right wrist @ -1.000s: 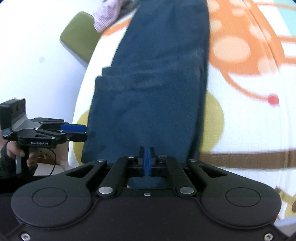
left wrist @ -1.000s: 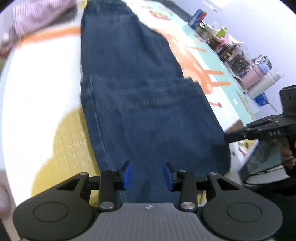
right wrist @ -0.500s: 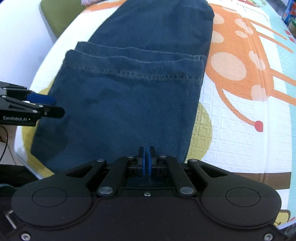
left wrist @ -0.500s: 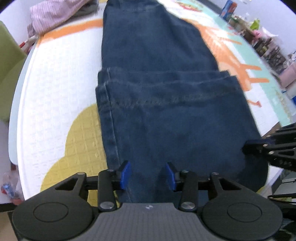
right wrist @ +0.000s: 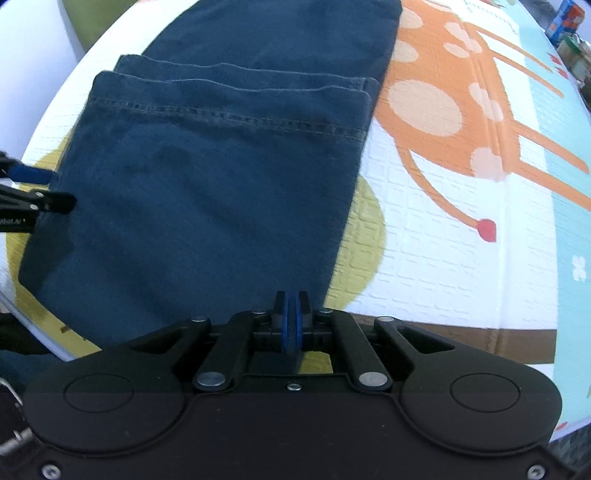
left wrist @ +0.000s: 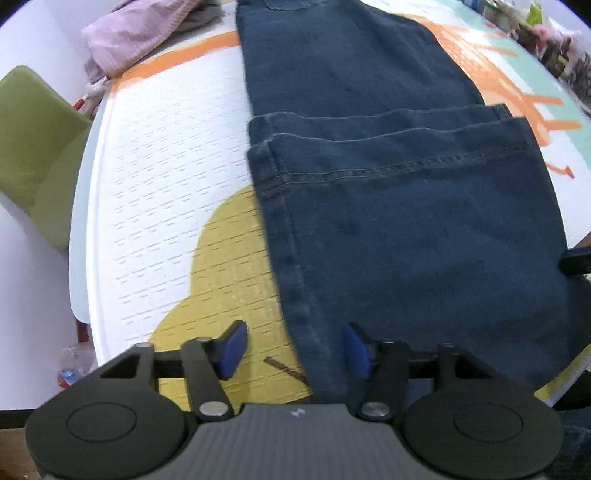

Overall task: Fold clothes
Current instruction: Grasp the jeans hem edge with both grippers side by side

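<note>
Dark blue jeans lie folded on the patterned play mat, with the stitched hems across the middle. My left gripper points down at the near left edge of the jeans. Its jaws are opening; the denim's side seam runs between the pads without being pressed. In the right wrist view my right gripper is shut at the near right corner of the jeans. I cannot see any cloth pinched there. Each gripper's tip shows at the edge of the other's view.
A pink striped garment lies bunched at the mat's far left. A green chair stands off the left edge. Small items crowd the far right. A giraffe print covers the mat right of the jeans.
Both grippers tipped downward and sank toward the mat. The left jaws spread wider and no longer hold the denim edge. The right jaws stayed shut.
</note>
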Available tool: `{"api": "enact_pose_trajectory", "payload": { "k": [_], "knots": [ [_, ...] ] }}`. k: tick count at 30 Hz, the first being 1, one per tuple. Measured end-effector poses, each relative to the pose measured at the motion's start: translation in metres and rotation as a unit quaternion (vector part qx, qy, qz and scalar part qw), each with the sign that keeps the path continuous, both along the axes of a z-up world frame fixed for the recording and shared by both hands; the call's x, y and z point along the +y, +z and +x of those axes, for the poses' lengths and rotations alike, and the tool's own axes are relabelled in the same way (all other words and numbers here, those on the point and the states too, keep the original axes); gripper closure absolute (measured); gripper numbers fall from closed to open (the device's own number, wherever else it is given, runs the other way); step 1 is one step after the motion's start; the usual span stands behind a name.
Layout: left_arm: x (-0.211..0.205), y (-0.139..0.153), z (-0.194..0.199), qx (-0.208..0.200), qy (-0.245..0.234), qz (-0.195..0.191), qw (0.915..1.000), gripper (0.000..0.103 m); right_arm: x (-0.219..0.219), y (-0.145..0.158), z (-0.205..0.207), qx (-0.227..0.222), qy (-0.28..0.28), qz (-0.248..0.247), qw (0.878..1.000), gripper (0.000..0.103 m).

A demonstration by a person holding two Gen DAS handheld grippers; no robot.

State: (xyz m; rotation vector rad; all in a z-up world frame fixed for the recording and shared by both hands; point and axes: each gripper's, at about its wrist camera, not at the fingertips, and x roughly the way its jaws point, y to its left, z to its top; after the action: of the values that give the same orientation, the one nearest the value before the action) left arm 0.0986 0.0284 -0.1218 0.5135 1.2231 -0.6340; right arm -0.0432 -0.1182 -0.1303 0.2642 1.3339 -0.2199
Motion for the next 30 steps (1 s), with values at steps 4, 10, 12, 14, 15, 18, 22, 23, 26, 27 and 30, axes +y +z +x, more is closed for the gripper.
{"api": "enact_pose_trajectory", "payload": {
  "k": [4,10,12,14,15,18,22,23,26,27,30],
  "knots": [
    [0.006,0.006,0.004,-0.003,0.013,0.001,0.9999,0.043,-0.005,0.004,-0.006,0.003,-0.012,-0.004,1.0,0.098],
    [0.005,0.011,0.003,-0.011,0.009,0.012,0.9998,0.041,-0.01,0.017,-0.012,0.004,-0.022,-0.025,0.999,0.084],
    [0.008,0.014,0.003,-0.01,0.009,0.015,0.9998,0.04,-0.011,0.021,-0.016,0.002,-0.025,-0.03,0.999,0.071],
    [0.01,0.016,0.003,-0.007,0.01,0.015,0.9998,0.039,-0.011,0.025,-0.02,-0.004,-0.028,-0.029,0.999,0.07],
    [0.011,0.017,0.002,-0.004,0.01,0.014,0.9998,0.039,-0.012,0.027,-0.023,-0.008,-0.031,-0.022,0.999,0.07],
    [0.015,0.02,0.0,0.012,0.012,0.006,0.9998,0.037,-0.013,0.032,-0.031,-0.018,-0.04,0.002,0.999,0.065],
    [0.022,0.021,-0.01,0.049,0.011,-0.011,0.9987,0.036,-0.009,0.034,-0.042,-0.024,-0.04,0.024,0.999,0.06],
    [0.023,0.02,-0.013,0.056,0.01,-0.011,0.9983,0.036,-0.007,0.035,-0.044,-0.025,-0.039,0.027,0.999,0.059],
    [0.026,0.014,-0.017,0.08,0.009,-0.014,0.9967,0.036,-0.003,0.032,-0.05,-0.026,-0.038,0.039,0.998,0.056],
    [0.027,0.012,-0.02,0.09,0.008,-0.016,0.9958,0.036,-0.002,0.031,-0.051,-0.025,-0.038,0.044,0.998,0.056],
    [0.029,0.004,-0.026,0.113,0.01,-0.018,0.9933,0.036,0.004,0.024,-0.057,-0.016,-0.041,0.06,0.997,0.054]
  ]
}}
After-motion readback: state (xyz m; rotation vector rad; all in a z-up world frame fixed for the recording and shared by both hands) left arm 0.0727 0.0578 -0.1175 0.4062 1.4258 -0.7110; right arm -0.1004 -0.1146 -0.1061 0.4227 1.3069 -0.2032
